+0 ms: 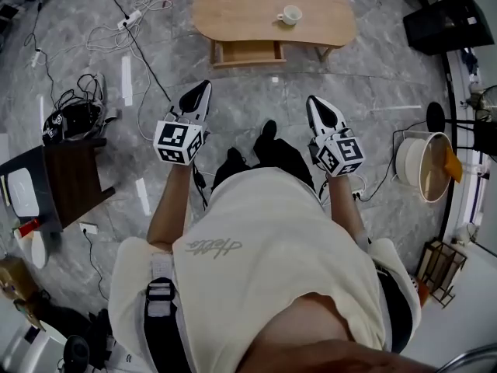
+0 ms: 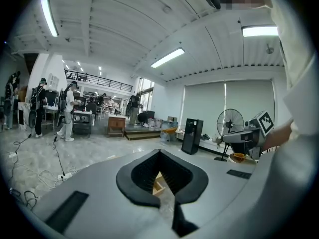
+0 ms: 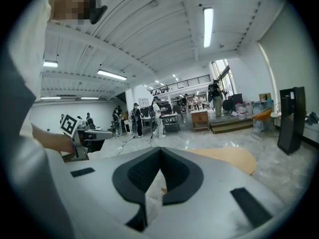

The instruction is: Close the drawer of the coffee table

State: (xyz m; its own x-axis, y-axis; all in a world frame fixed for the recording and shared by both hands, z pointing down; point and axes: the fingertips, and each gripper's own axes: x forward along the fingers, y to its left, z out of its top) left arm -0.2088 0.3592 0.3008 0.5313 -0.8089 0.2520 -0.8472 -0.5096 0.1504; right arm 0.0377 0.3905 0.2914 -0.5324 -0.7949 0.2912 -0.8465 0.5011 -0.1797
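Black-padded jaws of left gripper point(image 1: 202, 92) are pressed together, nothing pinched; same for right gripper point(image 1: 314, 104). Both are held over the floor point(image 1: 373, 84), well apart from the wooden coffee table point(image 1: 233, 10). Drawer point(image 1: 248, 53) is seen pulled out at the worktop's near edge. White cup point(image 1: 290, 14) sits right of centre.

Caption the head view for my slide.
Person facing the coffee table, its drawer open, left gripper and right gripper shut, short of it.
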